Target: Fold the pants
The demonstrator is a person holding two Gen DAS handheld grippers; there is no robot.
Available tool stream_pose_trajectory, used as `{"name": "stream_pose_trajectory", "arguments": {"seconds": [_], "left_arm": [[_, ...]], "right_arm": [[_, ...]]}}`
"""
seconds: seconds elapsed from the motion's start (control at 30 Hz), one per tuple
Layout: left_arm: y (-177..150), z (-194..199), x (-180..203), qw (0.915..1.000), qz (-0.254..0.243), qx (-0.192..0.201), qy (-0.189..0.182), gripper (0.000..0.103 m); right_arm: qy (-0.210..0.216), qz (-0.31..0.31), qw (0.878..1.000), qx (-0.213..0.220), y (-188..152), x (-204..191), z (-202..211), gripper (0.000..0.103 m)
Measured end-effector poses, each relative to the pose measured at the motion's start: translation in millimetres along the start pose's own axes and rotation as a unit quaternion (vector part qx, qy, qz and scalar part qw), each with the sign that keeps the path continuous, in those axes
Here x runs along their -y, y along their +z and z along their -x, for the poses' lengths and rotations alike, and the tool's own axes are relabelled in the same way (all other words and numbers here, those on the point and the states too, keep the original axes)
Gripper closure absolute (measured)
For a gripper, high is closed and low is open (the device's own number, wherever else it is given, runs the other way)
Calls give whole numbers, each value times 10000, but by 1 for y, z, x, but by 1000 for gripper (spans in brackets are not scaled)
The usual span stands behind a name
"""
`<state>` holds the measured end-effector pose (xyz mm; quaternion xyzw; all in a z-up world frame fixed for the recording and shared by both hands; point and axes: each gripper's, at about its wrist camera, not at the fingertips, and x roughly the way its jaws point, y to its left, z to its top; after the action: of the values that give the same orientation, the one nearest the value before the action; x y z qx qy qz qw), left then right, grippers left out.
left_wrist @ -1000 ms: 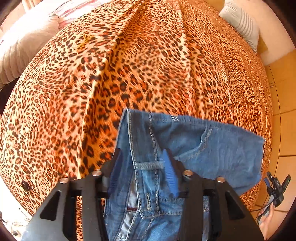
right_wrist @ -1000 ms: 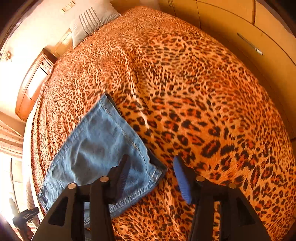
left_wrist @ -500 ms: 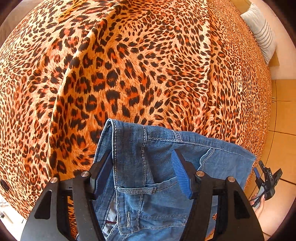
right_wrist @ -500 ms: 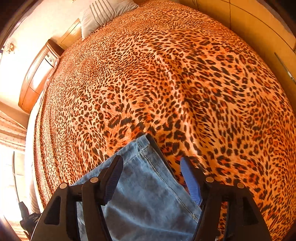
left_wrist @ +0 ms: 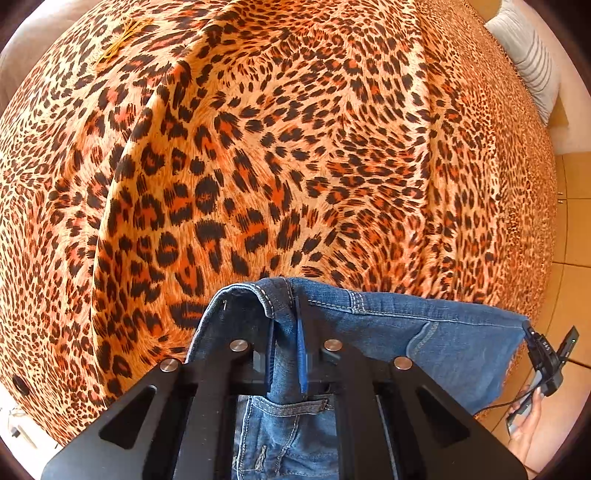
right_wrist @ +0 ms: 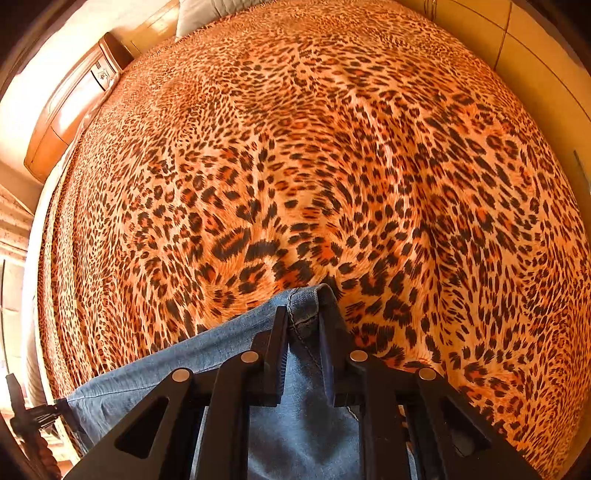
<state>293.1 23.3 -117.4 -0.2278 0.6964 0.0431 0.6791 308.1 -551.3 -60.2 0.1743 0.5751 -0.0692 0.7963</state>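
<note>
**Both grippers clamped on one edge of the pants**

The left gripper (left_wrist: 286, 332) is closed on the waistband end of the pants (left_wrist: 424, 332); the right gripper (right_wrist: 303, 325) is closed on the hem end. The held edge runs between them, left to right. The leopard-print bedspread (left_wrist: 277, 166) lies forward of both grippers, so the likely fold direction is forward, both ends moving together

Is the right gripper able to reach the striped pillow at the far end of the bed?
Probably not right now. The right gripper is shut on the jeans, and the pillow lies far across the leopard bedspread.
</note>
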Motion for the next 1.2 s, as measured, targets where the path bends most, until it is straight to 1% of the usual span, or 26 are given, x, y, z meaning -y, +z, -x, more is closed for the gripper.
{"name": "stream_pose_trajectory", "arguments": {"seconds": [0.03, 0.07, 0.1, 0.13, 0.17, 0.2, 0.23, 0.27, 0.3, 0.33, 0.37, 0.4, 0.43, 0.47, 0.53, 0.6, 0.67, 0.7, 0.73, 0.77, 0.8, 0.83, 0.87, 1.0, 1.1, 1.2], "left_arm": [[1, 7, -4, 9998, 4, -10, -200, 95], [4, 13, -8, 9993, 66, -1, -374, 95], [7, 18, -13, 9983, 123, -7, -570, 92], [9, 19, -16, 9973, 145, -60, -722, 91], [10, 19, -18, 9968, 160, -107, -774, 85], [9, 20, -19, 9976, 167, -79, -663, 74], [10, 22, -20, 9985, 166, -5, -514, 68], [10, 26, -20, 9987, 168, 107, -468, 65], [6, 32, -26, 9982, 195, 231, -511, 64], [3, 37, -29, 9968, 250, 385, -653, 63], [3, 42, -31, 9954, 296, 520, -752, 51], [3, 45, -35, 9956, 308, 587, -667, 33], [4, 43, -34, 9969, 280, 575, -457, 28], [5, 37, -32, 9983, 186, 472, -282, 28], [3, 25, -33, 9998, -21, 134, -133, 28], [-1, 14, -33, 9998, -55, -57, -156, 28], [-4, 2, -27, 9996, -133, -167, -159, 29], [-7, 1, -20, 9996, -278, -70, 15, 36], [-9, 0, -11, 9988, -449, 5, 182, 48], [-11, -2, -5, 9978, -592, -40, 293, 83], [-12, -4, -1, 9973, -656, -139, 300, 90], [-14, -1, 2, 9968, -694, -24, 391, 90], [-16, 5, 6, 9959, -779, 118, 448, 90], [-35, 30, 22, 9883, -1202, 646, 680, 91], [-57, 49, 37, 9771, -1559, 1093, 952, 91], [-76, 76, 35, 9677, -1731, 1484, 1076, 91]], "right_arm": [[98, 46, 9999, -45, 0, -1, -1, 79], [177, 61, 9998, -79, 0, -2, -1, 72], [223, 47, 9997, -39, 0, -2, 2, 58], [280, 10, 9996, 37, 1, 0, 4, 50], [314, -21, 9995, 89, 4, 3, 7, 41], [364, -63, 9992, 132, 5, 5, 7, 39], [417, -114, 9990, 141, 7, 8, 9, 39], [477, -190, 9986, 131, 9, 8, 9, 39], [543, -255, 9981, 106, 10, 8, 7, 39], [577, -293, 9979, 72, 11, 7, 5, 39], [576, -276, 9979, 45, 11, 4, 3, 39], [533, -208, 9984, 19, 9, 1, 1, 38], [473, -129, 9988, -7, 8, -3, -1, 37], [413, -53, 9991, -41, 6, -6, -3, 36], [347, 10, 9994, -30, 4, -9, -6, 33], [320, 29, 9995, -24, 3, -12, -7, 28], [117, 131, 9998, -99, 2, -15, -10, 28], [1, 229, 9997, -127, 2, -20, -12, 28], [-161, 384, 9990, -153, 2, -25, -12, 29], [-325, 517, 9980, -159, 0, -30, -12, 38], [-446, 585, 9972, -164, -1, -32, -13, 57], [-459, 571, 9972, -153, -1, -31, -11, 67], [-257, 441, 9986, -166, -2, -26, -8, 93], [155, 185, 9996, 178, -9, -15, 19, 95], [302, 174, 9985, 424, -18, -13, 41, 95], [452, 122, 9967, 668, -26, -11, 69, 95]]}}
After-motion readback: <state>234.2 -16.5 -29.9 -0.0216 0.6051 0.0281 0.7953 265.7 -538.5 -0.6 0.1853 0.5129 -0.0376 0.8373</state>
